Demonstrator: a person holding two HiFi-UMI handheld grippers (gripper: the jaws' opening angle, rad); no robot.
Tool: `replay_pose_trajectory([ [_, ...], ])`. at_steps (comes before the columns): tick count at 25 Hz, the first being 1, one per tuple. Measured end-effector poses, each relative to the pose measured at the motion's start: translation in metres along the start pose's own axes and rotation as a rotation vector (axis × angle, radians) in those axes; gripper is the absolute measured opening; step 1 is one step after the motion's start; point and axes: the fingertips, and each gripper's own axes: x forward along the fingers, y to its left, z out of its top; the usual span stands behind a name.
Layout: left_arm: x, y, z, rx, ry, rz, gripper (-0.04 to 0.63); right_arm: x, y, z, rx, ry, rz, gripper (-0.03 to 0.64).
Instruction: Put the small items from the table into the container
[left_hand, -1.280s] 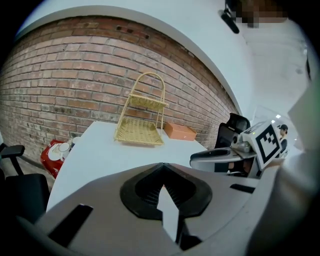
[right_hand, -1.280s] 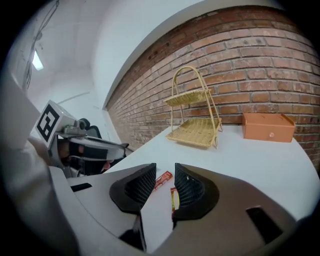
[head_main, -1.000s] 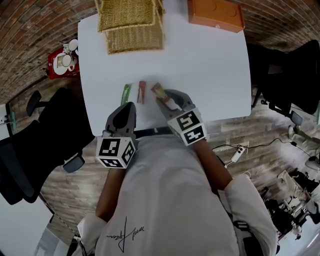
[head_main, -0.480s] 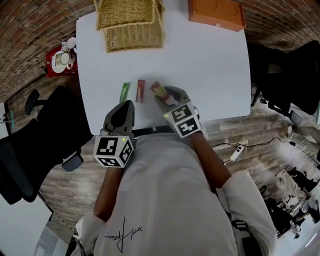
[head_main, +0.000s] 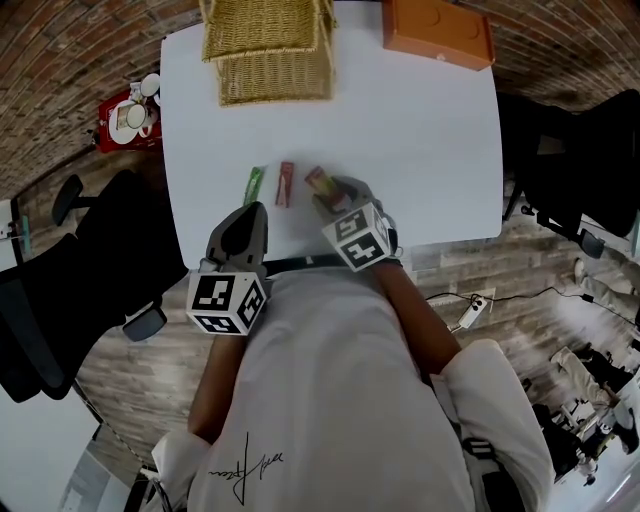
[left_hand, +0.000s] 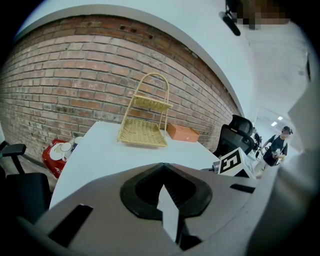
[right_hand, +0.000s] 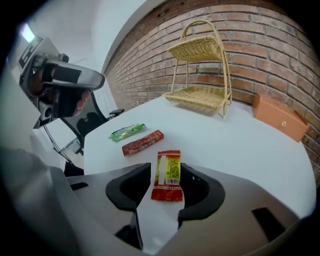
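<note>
Three small packets lie in a row near the front edge of the white table (head_main: 420, 140): a green one (head_main: 254, 186) (right_hand: 127, 131), a red bar (head_main: 285, 184) (right_hand: 143, 142) and a red-and-yellow one (head_main: 318, 182) (right_hand: 167, 175). My right gripper (head_main: 335, 197) (right_hand: 166, 172) is low over the red-and-yellow packet. Its jaws are opening, with the packet between them and the pads clear of it. My left gripper (head_main: 244, 228) (left_hand: 163, 186) is shut and empty, near the table's front edge, just short of the green packet. The two-tier wicker basket (head_main: 268, 50) (right_hand: 200, 75) (left_hand: 144, 122) stands at the far edge.
An orange box (head_main: 438, 30) (right_hand: 279, 119) (left_hand: 182, 133) sits at the far right corner. Black office chairs (head_main: 95, 260) (head_main: 580, 150) flank the table. A red tray with cups (head_main: 128, 118) is on the floor at the left. White tabletop lies between packets and basket.
My right gripper has sunk toward the table around the red-and-yellow packet, and its jaws have spread wider. The left gripper has stayed where it was.
</note>
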Motion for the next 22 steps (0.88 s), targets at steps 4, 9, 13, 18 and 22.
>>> replay_pose_trajectory([
  [4,-0.0011,0.0019,-0.0005,-0.004,-0.003,0.004,0.011,0.0038,-0.0010,-0.0051,-0.028,0.023,-0.016,0.158],
  [9,-0.0012,0.0021,0.0001,-0.004,-0.003,0.002,0.011,0.0046,-0.0017,-0.0061,-0.049,0.034,-0.027,0.158],
  [13,-0.0013,0.0027,-0.0002,-0.003,-0.004,-0.001,0.011,0.0044,-0.0028,-0.0061,-0.047,0.040,-0.034,0.156],
  [18,-0.0024,0.0036,0.0001,-0.006,-0.008,-0.001,0.011,0.0034,-0.0055,-0.0078,-0.028,0.052,-0.043,0.104],
  [22,-0.0025,0.0047,0.0003,-0.010,-0.011,0.001,0.011,0.0030,-0.0078,-0.0093,-0.004,0.060,-0.038,0.081],
])
